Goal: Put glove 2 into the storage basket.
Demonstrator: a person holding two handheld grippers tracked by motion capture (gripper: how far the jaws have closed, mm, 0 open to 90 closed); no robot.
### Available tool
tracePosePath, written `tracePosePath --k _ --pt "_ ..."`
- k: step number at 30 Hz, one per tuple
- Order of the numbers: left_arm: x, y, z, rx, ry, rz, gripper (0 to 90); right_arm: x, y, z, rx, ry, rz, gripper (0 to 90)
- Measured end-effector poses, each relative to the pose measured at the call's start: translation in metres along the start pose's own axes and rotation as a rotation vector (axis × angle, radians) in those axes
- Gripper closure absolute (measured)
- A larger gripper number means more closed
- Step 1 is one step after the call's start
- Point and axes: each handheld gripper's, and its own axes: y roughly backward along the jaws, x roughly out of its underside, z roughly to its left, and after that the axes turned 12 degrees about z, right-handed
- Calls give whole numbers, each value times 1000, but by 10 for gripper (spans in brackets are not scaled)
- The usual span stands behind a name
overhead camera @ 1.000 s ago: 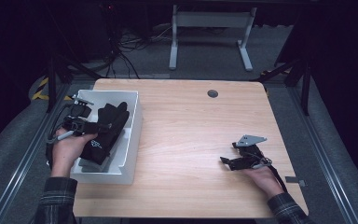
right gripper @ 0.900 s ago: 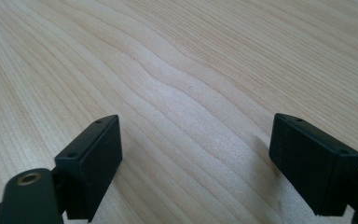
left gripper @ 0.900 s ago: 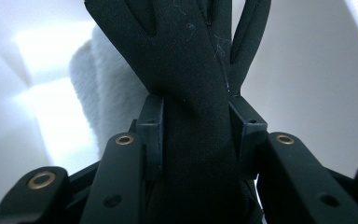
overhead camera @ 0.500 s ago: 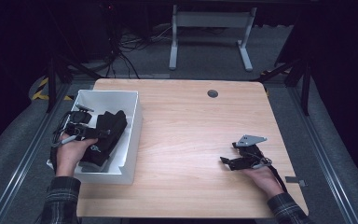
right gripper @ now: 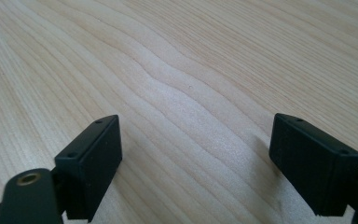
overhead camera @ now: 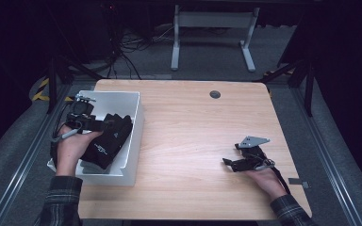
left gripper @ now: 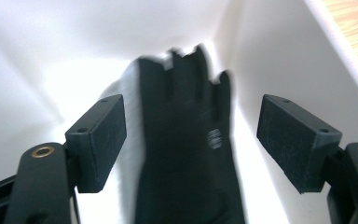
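Observation:
A black glove (overhead camera: 107,142) lies in the white bin (overhead camera: 131,98) at the table's left edge. My left gripper (overhead camera: 104,124) hangs just above it, and its jaws have just been opening. In the left gripper view the glove (left gripper: 182,182) lies flat on the bin floor (left gripper: 74,74), fingers pointing away. The left gripper (left gripper: 191,135) stands wide open over it, and its pads (left gripper: 103,135) are clear of the fabric. My right gripper (overhead camera: 229,162) rests low over the wooden table (overhead camera: 188,122) at the right. The right gripper (right gripper: 196,163) is open with bare wood between its pads.
The bin's right wall (left gripper: 279,51) rises close beside the glove. A round grommet hole (overhead camera: 214,94) sits near the table's far edge. A dark floor with cables and a metal stand (overhead camera: 212,33) lies beyond the table.
The left jaws have spread apart and the glove now lies loose in the bin, lower and flatter than before. The right hand has not moved.

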Motion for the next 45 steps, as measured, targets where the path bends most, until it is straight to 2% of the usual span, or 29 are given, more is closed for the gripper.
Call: tracePosePath --k 4,5,6,7,9,10,12,15,16,18,19,20,29,30,31,35,37,38,42,45 --pt "-9 0 -24 33 -58 -26 237 0 0 0 0 0 0 176" --pt "-9 0 -24 33 -58 -26 235 0 0 0 0 0 0 176" --pt "-12 0 -33 49 -73 -36 234 0 0 0 0 0 0 176" --pt "-12 0 -33 49 -73 -36 233 0 0 0 0 0 0 176" --pt "-17 -1 -46 71 -99 -45 228 0 0 0 0 0 0 176" --pt "-17 -1 -46 71 -99 -45 228 0 0 0 0 0 0 176" --pt "-20 -4 -54 82 -120 -49 226 0 0 0 0 0 0 176" --pt "-23 -8 -69 103 -143 -52 225 0 0 0 0 0 0 176" --pt "-25 -12 -79 116 -161 -56 225 0 0 0 0 0 0 176" --pt "-26 -14 -84 121 -170 -56 225 0 0 0 0 0 0 176" --pt "-27 -17 -95 132 -186 -59 222 0 0 0 0 0 0 176" --pt "-27 -17 -95 132 -186 -59 221 0 0 0 0 0 0 176" --pt "-31 -36 -142 184 -267 -59 217 0 0 0 0 0 0 176" --pt "-30 -43 -153 194 -282 -56 215 0 0 0 0 1 0 176" --pt "-30 -43 -153 194 -282 -56 212 0 0 0 0 1 0 176" --pt "-23 -64 -178 218 -336 -38 208 0 0 0 1 1 0 176" --pt "-20 -74 -186 225 -351 -31 208 0 0 0 0 1 0 176" --pt "-20 -74 -186 225 -351 -31 206 0 0 0 0 1 0 176" --pt "-10 -97 -201 235 -388 -8 202 0 0 0 0 1 0 176" --pt "-4 -111 -207 246 -405 3 201 0 0 0 0 2 0 176"
